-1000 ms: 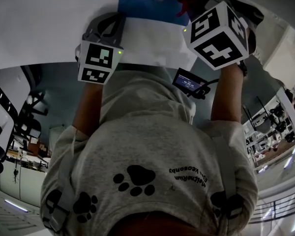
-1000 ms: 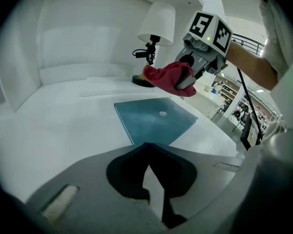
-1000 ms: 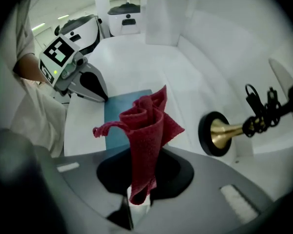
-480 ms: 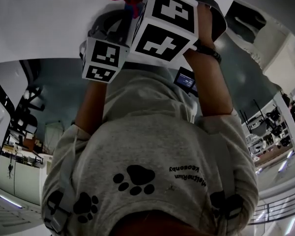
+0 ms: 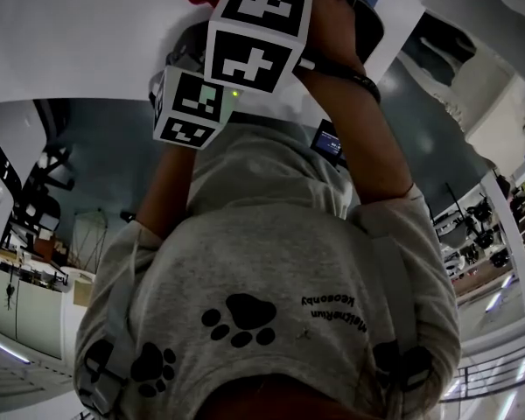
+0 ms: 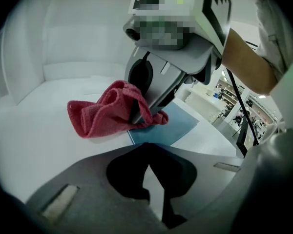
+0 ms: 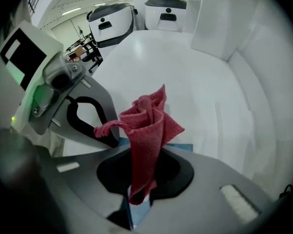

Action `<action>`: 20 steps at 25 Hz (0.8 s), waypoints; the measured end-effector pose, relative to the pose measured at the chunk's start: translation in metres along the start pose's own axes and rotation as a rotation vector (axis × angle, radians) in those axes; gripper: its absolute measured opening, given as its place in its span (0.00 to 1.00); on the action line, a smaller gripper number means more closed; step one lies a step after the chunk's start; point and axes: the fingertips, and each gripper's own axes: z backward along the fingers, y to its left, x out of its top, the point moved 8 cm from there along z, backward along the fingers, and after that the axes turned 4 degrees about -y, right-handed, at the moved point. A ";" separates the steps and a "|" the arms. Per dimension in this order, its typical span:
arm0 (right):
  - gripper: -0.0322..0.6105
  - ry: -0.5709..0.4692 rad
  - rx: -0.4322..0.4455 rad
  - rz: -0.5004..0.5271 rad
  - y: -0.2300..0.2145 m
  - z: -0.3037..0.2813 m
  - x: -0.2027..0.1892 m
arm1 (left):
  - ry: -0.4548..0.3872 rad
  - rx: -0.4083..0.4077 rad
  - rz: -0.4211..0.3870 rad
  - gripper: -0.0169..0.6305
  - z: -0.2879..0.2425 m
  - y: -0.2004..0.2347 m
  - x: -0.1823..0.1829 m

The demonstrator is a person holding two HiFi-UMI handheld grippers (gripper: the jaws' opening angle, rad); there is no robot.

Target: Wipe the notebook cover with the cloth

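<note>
My right gripper (image 6: pixel 142 117) clamps the red cloth (image 6: pixel 100 115) onto the left edge of the blue notebook (image 6: pixel 175 128) on the white table (image 6: pixel 44 111), and my left gripper (image 7: pixel 110 136) is closed and empty beside it; I judge it mid-wipe, share of cover done unclear.

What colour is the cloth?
The cloth is red, clearest in the right gripper view.
</note>
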 end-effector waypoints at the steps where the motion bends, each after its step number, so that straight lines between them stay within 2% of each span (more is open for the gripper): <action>1: 0.13 0.003 0.001 -0.003 0.000 0.000 0.000 | -0.003 0.003 -0.001 0.02 0.001 0.001 0.000; 5: 0.13 0.024 0.006 -0.025 -0.001 0.004 -0.008 | -0.008 0.004 -0.002 0.02 0.002 0.000 0.002; 9: 0.13 0.092 -0.011 -0.057 -0.007 0.016 -0.030 | -0.011 0.004 0.000 0.02 0.002 0.001 0.001; 20: 0.13 0.176 -0.026 -0.168 -0.003 0.028 -0.093 | -0.020 0.002 0.016 0.02 0.004 0.005 0.000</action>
